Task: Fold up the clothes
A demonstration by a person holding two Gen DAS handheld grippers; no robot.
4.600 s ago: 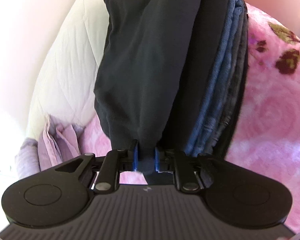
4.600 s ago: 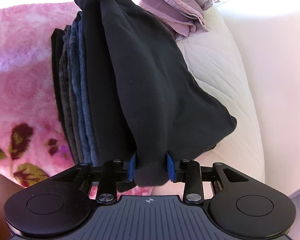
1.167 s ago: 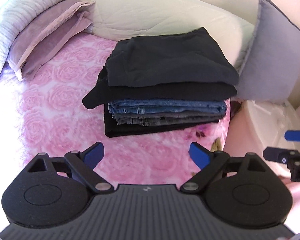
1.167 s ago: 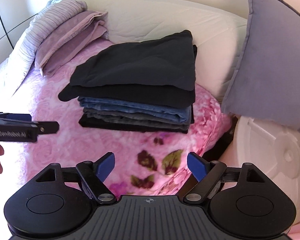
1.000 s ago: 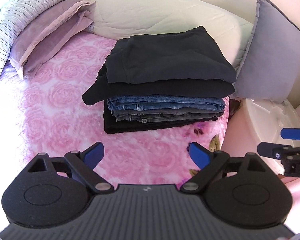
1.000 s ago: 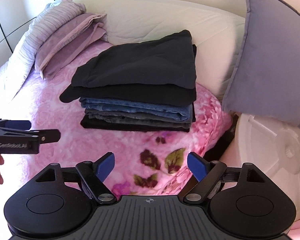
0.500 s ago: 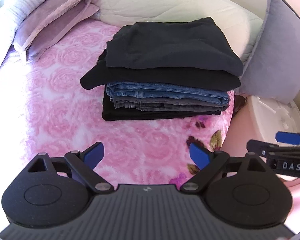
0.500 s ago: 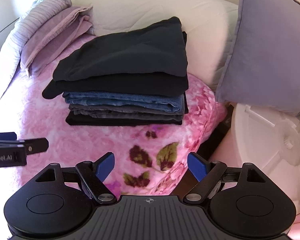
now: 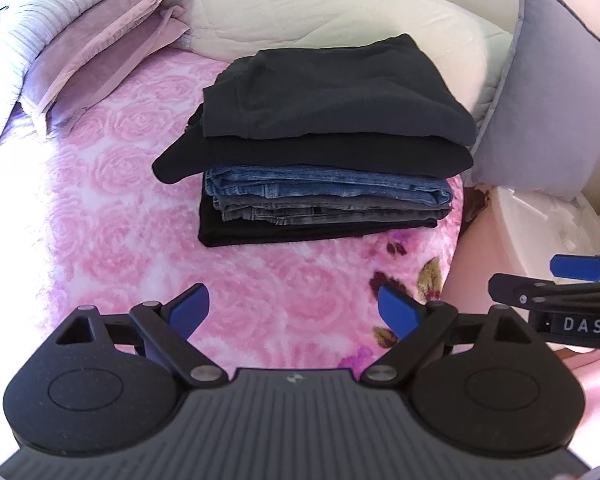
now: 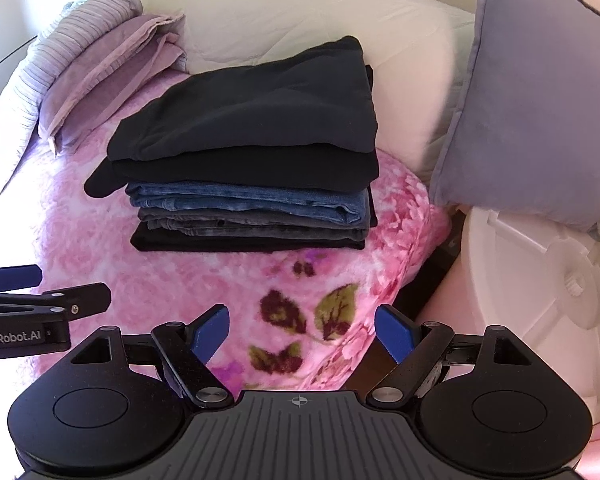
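Note:
A stack of folded clothes (image 9: 324, 148) lies on the pink rose blanket (image 9: 112, 216): a dark folded garment (image 9: 332, 88) on top, another black one, blue and grey jeans (image 9: 324, 192), and a black piece at the bottom. The stack also shows in the right wrist view (image 10: 252, 152). My left gripper (image 9: 296, 312) is open and empty, back from the stack over the blanket. My right gripper (image 10: 304, 330) is open and empty near the bed's corner. Each gripper shows at the edge of the other's view.
A cream quilted bolster (image 9: 308, 12) lies behind the stack. Lilac pillows (image 9: 100, 44) are at the far left. A grey-lilac cushion (image 10: 540, 96) stands at the right above a white plastic container (image 10: 540, 300). The blanket's corner (image 10: 412, 232) drops off beside it.
Both grippers let go of the dark garment, which now lies folded on top of the stack. They opened, pulled back from the stack, and have drifted slightly closer in the last half second.

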